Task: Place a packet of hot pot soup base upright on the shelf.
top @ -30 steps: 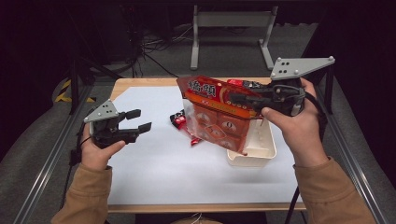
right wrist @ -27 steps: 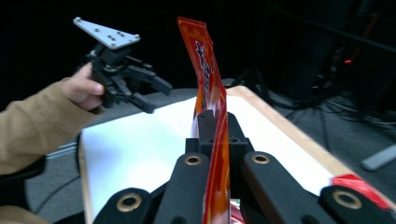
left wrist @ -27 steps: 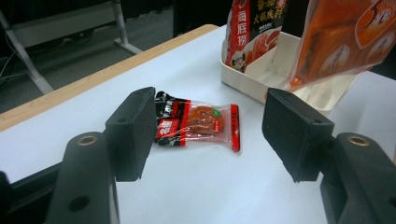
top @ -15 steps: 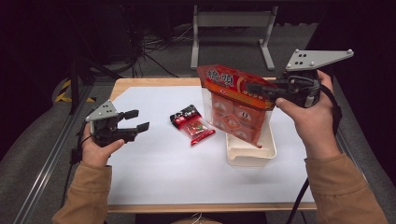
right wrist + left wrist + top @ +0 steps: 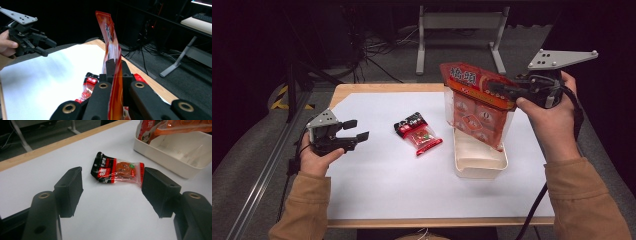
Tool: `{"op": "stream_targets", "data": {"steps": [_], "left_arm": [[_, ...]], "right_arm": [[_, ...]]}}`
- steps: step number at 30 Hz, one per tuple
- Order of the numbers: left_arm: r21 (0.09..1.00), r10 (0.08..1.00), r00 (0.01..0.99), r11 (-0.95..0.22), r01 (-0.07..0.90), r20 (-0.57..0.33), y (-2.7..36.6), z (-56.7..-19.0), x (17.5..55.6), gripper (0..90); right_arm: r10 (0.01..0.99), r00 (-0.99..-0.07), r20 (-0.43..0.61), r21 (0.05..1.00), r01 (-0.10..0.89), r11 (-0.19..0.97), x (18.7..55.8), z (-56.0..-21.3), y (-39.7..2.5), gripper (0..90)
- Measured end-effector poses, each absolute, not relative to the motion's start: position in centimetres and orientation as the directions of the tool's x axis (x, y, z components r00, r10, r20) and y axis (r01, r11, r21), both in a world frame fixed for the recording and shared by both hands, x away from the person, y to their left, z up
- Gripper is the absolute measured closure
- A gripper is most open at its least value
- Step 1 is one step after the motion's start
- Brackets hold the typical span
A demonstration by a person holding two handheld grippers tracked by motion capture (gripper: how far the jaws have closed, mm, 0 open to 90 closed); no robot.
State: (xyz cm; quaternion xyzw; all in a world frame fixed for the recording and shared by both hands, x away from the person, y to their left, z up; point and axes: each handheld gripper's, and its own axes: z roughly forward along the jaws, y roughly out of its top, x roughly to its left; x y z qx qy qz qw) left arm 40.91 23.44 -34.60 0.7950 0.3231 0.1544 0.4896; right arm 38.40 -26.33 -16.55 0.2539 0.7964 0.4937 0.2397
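- Snack bag, large and red-orange, hangs in the air above the white tray, near the right edge of the table. Its lower end hangs close over the tray; I cannot tell if it touches the tray.
- Right gripper is clenched on the top seam of the snack bag. In the right gripper view the red foil runs straight up between the two closed jaws.
- The person's right hand holds this gripper high, over the far right part of the table, and the grey three-cornered plate stands above it.
- The white tray lies on the table near the right edge, and the part of its inside that shows in the left gripper view is bare.
- Small packet, black and red with a clear window, lies flat near the middle of the table, just to the left of the tray and apart from it.
- Left gripper is released, its jaws are wide apart and hold nothing. It hovers near the left edge of the table and it points toward the small packet, which shows between the two jaws in the left gripper view but farther off.
- The left hand grips it from below.
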Motion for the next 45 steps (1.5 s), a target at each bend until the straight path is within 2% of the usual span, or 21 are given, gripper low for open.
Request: {"op": "stream_targets", "data": {"steps": [20, 45], "left_arm": [[0.862, 0.668, 0.737, -0.314, 0.398, -0.097, 23.6, -35.4, 41.4, 33.5], [0.859, 0.667, 0.737, -0.309, 0.408, -0.111, 23.5, -35.8, 41.6, 33.1]], "right_arm": [[0.709, -0.702, -0.058, 0.935, 0.211, 0.286, 40.3, -20.3, -29.0, 89.7], [0.715, -0.699, 0.005, 0.942, 0.243, 0.230, 40.2, -23.7, -31.3, 89.6]]}}
